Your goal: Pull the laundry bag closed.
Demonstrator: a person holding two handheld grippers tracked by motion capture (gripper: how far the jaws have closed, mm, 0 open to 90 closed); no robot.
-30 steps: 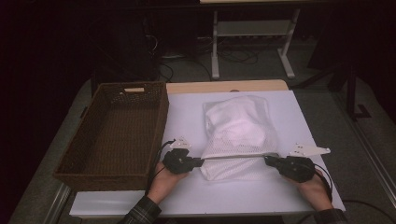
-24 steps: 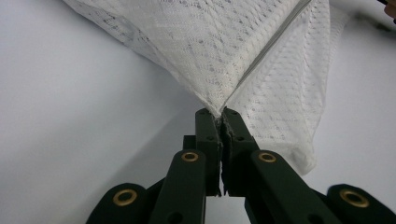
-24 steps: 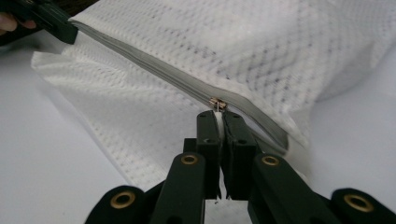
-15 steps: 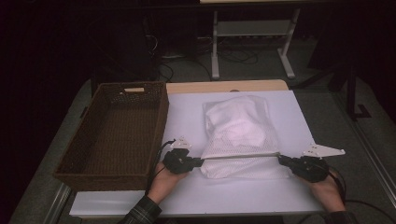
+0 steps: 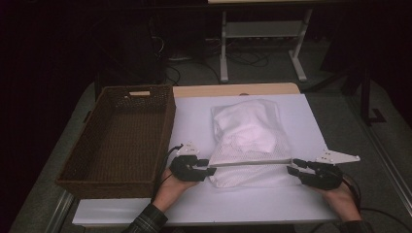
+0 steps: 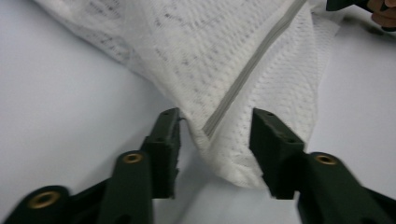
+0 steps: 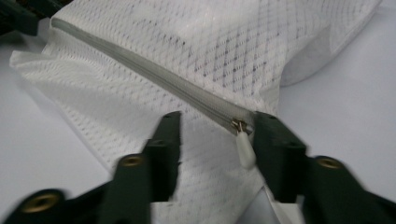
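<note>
1. A wicker basket (image 5: 119, 138) stands at the left of the table, empty, its right wall just beside the left gripper (image 5: 206, 170). No label on it can be read.
2. The left gripper sits at the left end of the mesh laundry bag (image 5: 248, 145), which lies on the white table top (image 5: 194, 121) in the middle, its near edge towards the person. The jaws have just been opening: in the left gripper view they stand apart, with the bag's corner (image 6: 224, 140) between them and the pads off it. The grip is released.
3. The bag's zipper (image 5: 250, 162) runs straight along the near edge from one gripper to the other and looks closed. White cloth shows through the mesh.
4. The right gripper (image 5: 297, 167) is at the zipper's right end, its jaws also just opened. The zipper pull (image 7: 245, 147) lies between them against the right jaw, not pinched. Released as well.
5. Risks, as a judgement: with both ends let go, the edge may slacken and crumple. If the right gripper draws back carelessly, its jaw may catch the pull tab and drag the zipper open. A one-ended lift towards the basket could let the bag sag and snag on the rim.
6. No brand, label or writing is legible anywhere.
</note>
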